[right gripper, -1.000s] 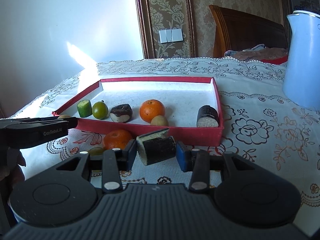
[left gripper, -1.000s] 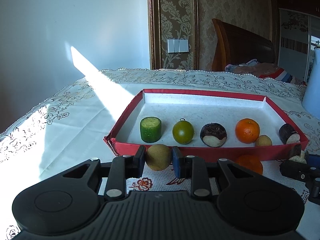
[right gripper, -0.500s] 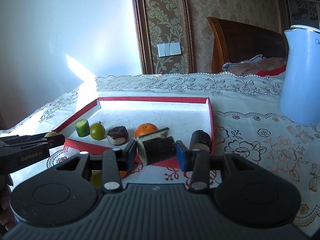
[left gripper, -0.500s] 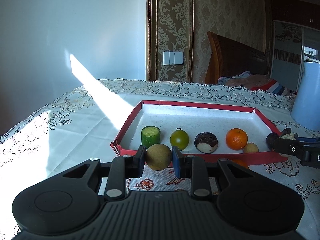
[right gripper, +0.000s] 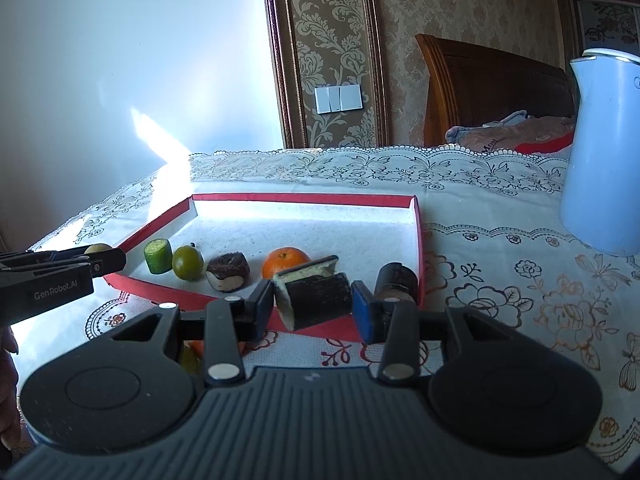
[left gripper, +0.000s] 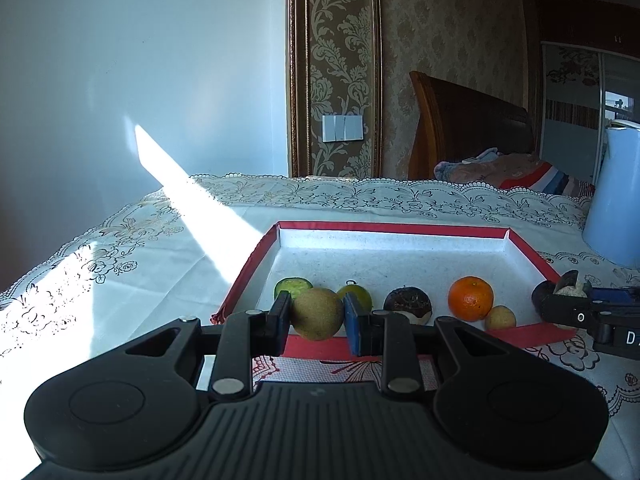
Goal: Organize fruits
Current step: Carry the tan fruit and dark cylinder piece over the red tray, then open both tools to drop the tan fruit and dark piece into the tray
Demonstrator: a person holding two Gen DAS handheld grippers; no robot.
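Observation:
My left gripper [left gripper: 316, 314] is shut on a round brown fruit [left gripper: 317, 313], held above the near left rim of the red tray [left gripper: 392, 227]. My right gripper [right gripper: 313, 300] is shut on a dark-skinned cut chunk with pale flesh [right gripper: 316, 294], held above the tray's near right rim [right gripper: 418, 240]. In the tray's front row lie a green cucumber piece [right gripper: 158, 256], a green round fruit [right gripper: 187, 262], a dark cut fruit [right gripper: 229, 271], an orange [right gripper: 285, 261], a small tan fruit [left gripper: 500, 317] and a dark cylinder piece [right gripper: 396, 278].
A light blue kettle [right gripper: 604, 148] stands on the lace tablecloth [right gripper: 520, 264] at the right. An orange fruit and a greenish one [right gripper: 192, 354] lie on the cloth before the tray, mostly hidden under my right gripper. A bed headboard [left gripper: 468, 120] stands behind the table.
Both grippers have risen with their pieces and moved toward the tray; the tray's front row now sits lower in both views and the loose orange on the cloth has dropped behind the gripper bodies.

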